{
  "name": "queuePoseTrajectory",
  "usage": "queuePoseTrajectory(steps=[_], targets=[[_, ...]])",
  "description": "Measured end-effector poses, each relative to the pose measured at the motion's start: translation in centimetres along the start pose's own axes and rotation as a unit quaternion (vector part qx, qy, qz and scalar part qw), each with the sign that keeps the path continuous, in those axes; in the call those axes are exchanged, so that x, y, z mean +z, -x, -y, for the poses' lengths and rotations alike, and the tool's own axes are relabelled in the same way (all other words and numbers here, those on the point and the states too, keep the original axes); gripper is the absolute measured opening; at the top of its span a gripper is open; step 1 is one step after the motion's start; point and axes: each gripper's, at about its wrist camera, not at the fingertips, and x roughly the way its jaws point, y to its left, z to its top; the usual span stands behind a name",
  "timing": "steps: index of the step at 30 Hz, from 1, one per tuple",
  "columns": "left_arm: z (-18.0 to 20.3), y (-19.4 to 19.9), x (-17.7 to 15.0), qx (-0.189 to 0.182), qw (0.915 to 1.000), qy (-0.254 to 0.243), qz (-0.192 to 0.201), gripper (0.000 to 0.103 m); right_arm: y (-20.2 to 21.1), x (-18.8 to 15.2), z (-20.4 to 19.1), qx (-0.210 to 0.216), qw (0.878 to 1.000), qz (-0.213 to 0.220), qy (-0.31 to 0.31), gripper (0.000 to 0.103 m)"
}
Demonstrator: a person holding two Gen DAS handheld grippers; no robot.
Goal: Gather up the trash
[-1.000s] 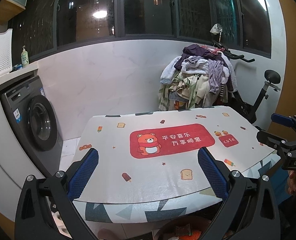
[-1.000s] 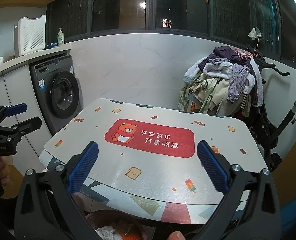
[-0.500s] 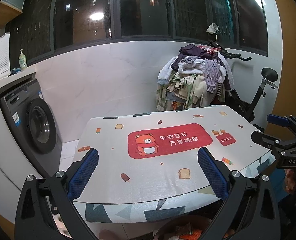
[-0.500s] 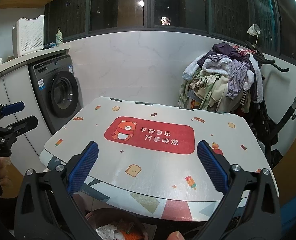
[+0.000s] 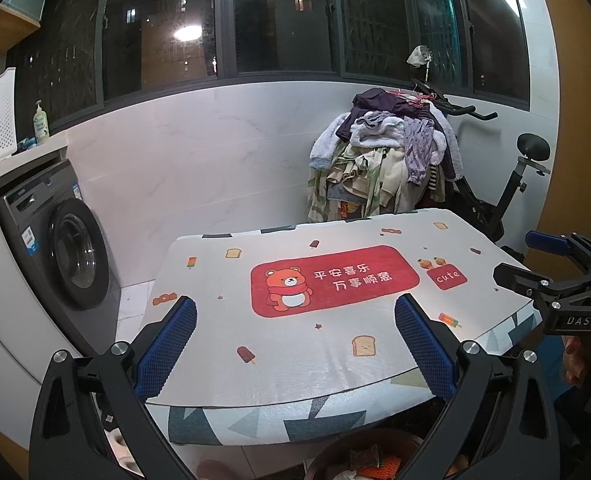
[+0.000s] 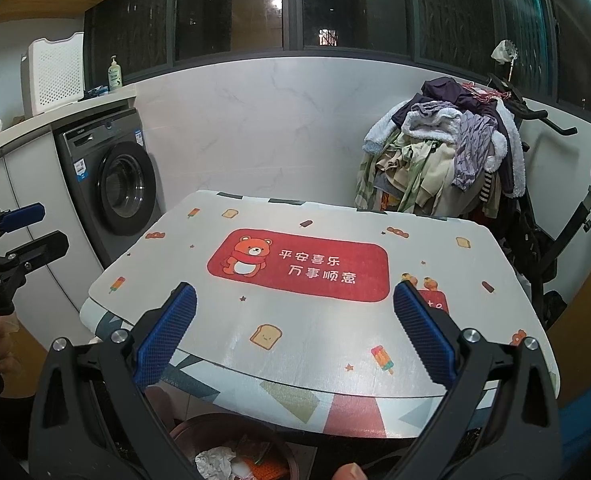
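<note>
The surface under its bear mat carries no trash that I can see. Below its near edge sits the bin, crumpled paper inside. Over the last second my left hand-held gripper and right hand-held gripper drew back slightly, both wide and empty; collecting looks finished.

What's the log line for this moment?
left claw: open, empty | right claw: open, empty | both above table | tabletop: no trash seen | bin under near edge: crumpled paper inside
</note>
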Motion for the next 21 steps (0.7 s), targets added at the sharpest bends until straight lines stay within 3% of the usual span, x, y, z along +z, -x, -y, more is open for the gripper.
queuePoseTrajectory(steps=[21], targets=[[-0.52, -0.48, -0.03, 0.004, 1.0000, -0.001, -0.002, 0.097, -0.18, -0.60, 0.04, -0.001, 1.000, -0.003, -0.003, 0.097]])
